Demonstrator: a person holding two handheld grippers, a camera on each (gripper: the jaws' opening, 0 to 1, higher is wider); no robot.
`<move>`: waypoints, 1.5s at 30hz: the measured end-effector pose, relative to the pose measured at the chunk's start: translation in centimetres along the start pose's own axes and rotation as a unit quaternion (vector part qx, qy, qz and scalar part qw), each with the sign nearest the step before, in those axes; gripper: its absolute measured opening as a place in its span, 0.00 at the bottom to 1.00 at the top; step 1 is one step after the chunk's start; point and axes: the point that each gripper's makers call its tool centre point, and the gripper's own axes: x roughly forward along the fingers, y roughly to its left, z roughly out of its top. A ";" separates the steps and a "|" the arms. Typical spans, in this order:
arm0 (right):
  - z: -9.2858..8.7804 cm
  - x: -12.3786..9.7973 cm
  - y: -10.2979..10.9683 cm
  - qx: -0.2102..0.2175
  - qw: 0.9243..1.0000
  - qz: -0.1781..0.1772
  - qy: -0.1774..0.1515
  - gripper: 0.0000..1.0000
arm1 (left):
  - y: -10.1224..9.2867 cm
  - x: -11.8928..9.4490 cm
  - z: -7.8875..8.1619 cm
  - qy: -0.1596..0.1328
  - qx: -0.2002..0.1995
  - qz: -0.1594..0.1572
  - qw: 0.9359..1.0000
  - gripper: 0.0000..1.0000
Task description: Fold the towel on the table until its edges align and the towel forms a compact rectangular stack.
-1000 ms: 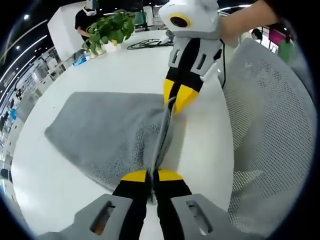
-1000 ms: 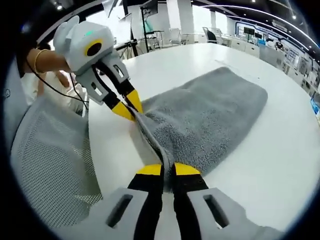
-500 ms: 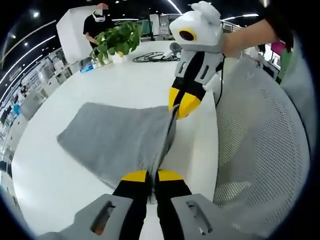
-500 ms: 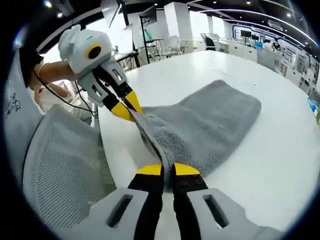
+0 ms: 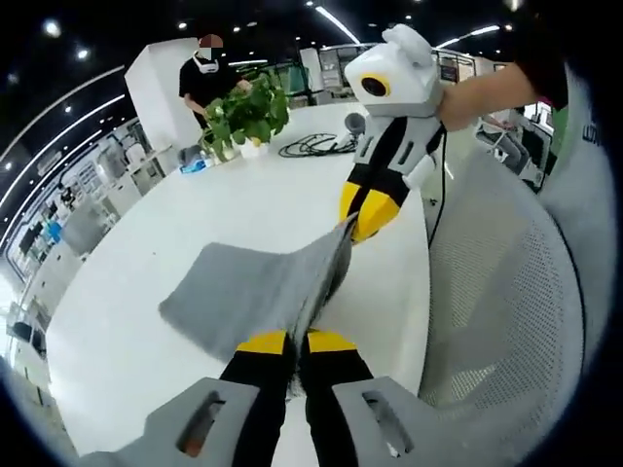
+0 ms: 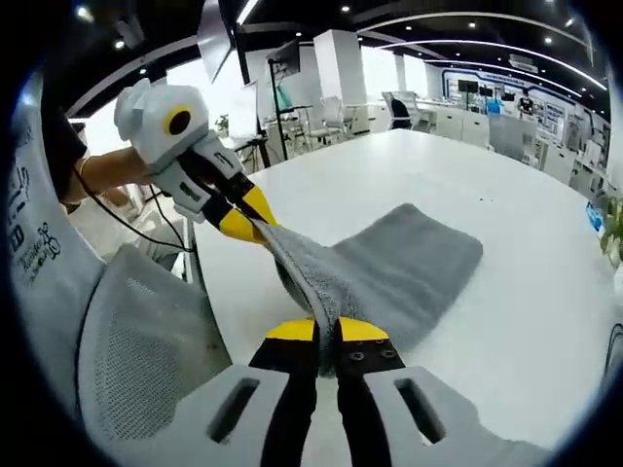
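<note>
A grey towel (image 5: 255,292) hangs from its near edge, lifted off the white table (image 5: 195,214), with its far part still lying on the tabletop. My left gripper (image 5: 296,342) is shut on one end of that raised edge. My right gripper (image 5: 356,224) comes in from above, shut on the other end. In the right gripper view the same towel (image 6: 399,268) trails away over the table (image 6: 506,195); my right gripper (image 6: 327,333) pinches its edge, and my left gripper (image 6: 255,226) holds the far corner.
A grey mesh chair back (image 5: 506,292) stands at the table's edge, also the mesh chair (image 6: 136,341) at lower left. A potted plant (image 5: 248,112), a black cable coil (image 5: 316,146) and a standing person (image 5: 209,73) are at the table's far end.
Both grippers have risen with the towel's edge. More of the towel has lifted and drawn toward the near edge, so less of it lies on the table.
</note>
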 end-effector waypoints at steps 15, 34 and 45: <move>1.8 -2.3 2.2 0.029 0.999 0.025 -0.016 0.03 | -0.5 -3.2 2.3 -0.041 -0.020 0.014 0.999 0.04; 3.2 -1.9 -0.1 0.099 0.994 0.038 -0.018 0.04 | 1.7 -2.2 3.1 -0.057 -0.054 0.017 0.997 0.05; 5.0 -0.5 -3.7 0.143 0.989 0.031 -0.032 0.04 | 5.5 -0.4 4.0 -0.058 -0.047 0.020 0.997 0.05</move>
